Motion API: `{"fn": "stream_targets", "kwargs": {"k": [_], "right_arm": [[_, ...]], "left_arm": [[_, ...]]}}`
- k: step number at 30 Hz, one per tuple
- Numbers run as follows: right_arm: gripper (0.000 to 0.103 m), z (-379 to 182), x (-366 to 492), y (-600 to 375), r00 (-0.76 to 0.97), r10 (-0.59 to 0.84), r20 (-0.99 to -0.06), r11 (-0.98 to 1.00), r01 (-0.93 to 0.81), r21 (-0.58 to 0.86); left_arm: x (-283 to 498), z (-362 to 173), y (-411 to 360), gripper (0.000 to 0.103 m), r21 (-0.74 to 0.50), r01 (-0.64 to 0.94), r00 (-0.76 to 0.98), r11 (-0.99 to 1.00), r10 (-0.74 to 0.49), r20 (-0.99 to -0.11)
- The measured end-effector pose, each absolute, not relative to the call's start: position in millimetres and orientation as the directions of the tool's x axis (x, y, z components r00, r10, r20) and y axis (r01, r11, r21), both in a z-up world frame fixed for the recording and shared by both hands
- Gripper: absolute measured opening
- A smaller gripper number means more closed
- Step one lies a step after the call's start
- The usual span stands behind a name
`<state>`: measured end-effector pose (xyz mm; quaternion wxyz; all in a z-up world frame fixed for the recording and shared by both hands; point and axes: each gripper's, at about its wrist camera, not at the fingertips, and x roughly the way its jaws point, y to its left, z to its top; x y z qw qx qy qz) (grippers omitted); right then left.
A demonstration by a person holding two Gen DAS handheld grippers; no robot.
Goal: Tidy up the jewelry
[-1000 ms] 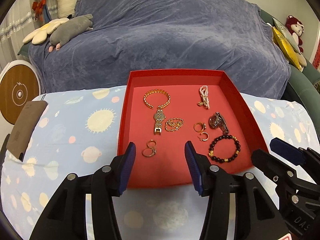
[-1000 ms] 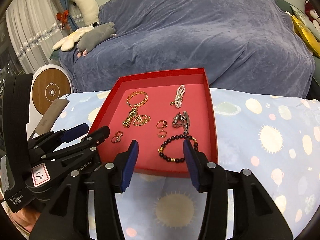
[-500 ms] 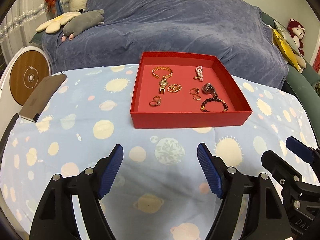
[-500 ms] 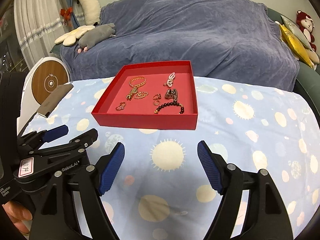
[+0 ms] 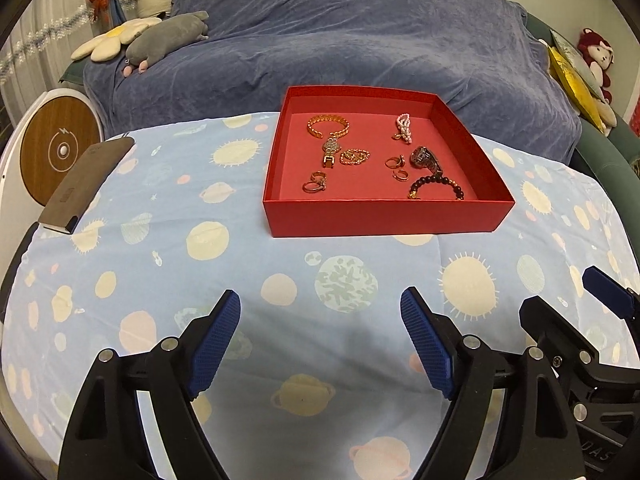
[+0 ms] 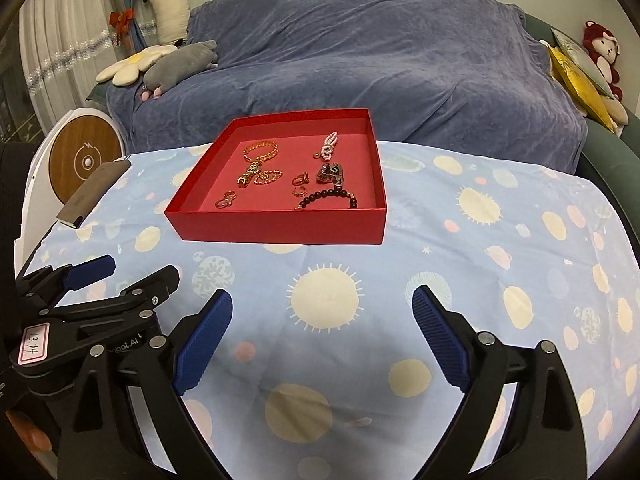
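A red open box (image 5: 384, 214) (image 6: 276, 228) sits on the planet-print cloth and holds the jewelry: a gold watch (image 5: 330, 136) (image 6: 256, 160), a gold chain (image 5: 354, 157), rings (image 5: 316, 182) (image 6: 226, 201), a pearl piece (image 5: 404, 128) (image 6: 328, 146), a dark metal watch (image 5: 424, 157) (image 6: 330, 172) and a dark bead bracelet (image 5: 436, 186) (image 6: 328, 197). My left gripper (image 5: 320, 340) is open and empty, well short of the box. My right gripper (image 6: 322, 338) is open and empty, also short of the box. Each gripper shows at the edge of the other's view.
A brown phone-like slab (image 5: 86, 184) (image 6: 94, 192) lies at the table's left edge. A round wooden-faced device (image 5: 58, 152) stands left of the table. A sofa under a blue cover (image 5: 340, 40) with plush toys runs behind the table.
Both grippers have pulled back from the box towards the table's near edge and opened wider. The jewelry in the box has not moved.
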<state>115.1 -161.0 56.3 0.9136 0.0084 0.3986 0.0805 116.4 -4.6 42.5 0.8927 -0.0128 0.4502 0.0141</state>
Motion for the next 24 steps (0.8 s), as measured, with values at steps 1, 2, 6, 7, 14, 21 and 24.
{"fn": "stream_targets", "kwargs": {"k": [1, 2, 6, 7, 14, 21, 24], "right_arm": [[0.089, 56.1, 115.1, -160.8, 0.669, 0.152, -0.727, 0.987, -0.139, 0.078], [0.089, 56.1, 114.5, -160.2, 0.670, 0.150, -0.727, 0.987, -0.140, 0.075], [0.090, 56.2, 112.3, -158.9, 0.675, 0.142, -0.724, 0.988, -0.142, 0.062], [0.090, 56.0, 111.7, -158.8, 0.676, 0.140, -0.723, 0.988, -0.142, 0.059], [0.090, 55.4, 109.7, -156.8, 0.682, 0.125, -0.721, 0.989, -0.143, 0.037], [0.091, 55.3, 109.6, -156.1, 0.682, 0.123, -0.720, 0.989, -0.142, 0.035], [0.091, 54.7, 109.4, -156.1, 0.684, 0.118, -0.720, 0.990, -0.137, 0.032]], "left_arm": [[116.4, 42.0, -4.3, 0.080, -0.010, -0.037, 0.593, 0.999, 0.014, -0.805], [116.3, 41.9, -4.4, 0.080, -0.010, -0.038, 0.593, 0.999, 0.014, -0.805], [115.0, 41.8, -3.7, 0.080, -0.010, -0.045, 0.599, 0.999, 0.019, -0.801], [114.4, 41.4, -3.7, 0.080, -0.008, -0.045, 0.600, 0.999, 0.021, -0.800], [112.6, 41.1, -4.8, 0.080, 0.008, -0.048, 0.605, 0.999, 0.036, -0.795], [112.0, 42.0, -5.0, 0.080, 0.018, -0.055, 0.609, 0.998, 0.048, -0.792], [111.7, 42.3, -5.6, 0.080, 0.022, -0.058, 0.611, 0.998, 0.053, -0.790]]}}
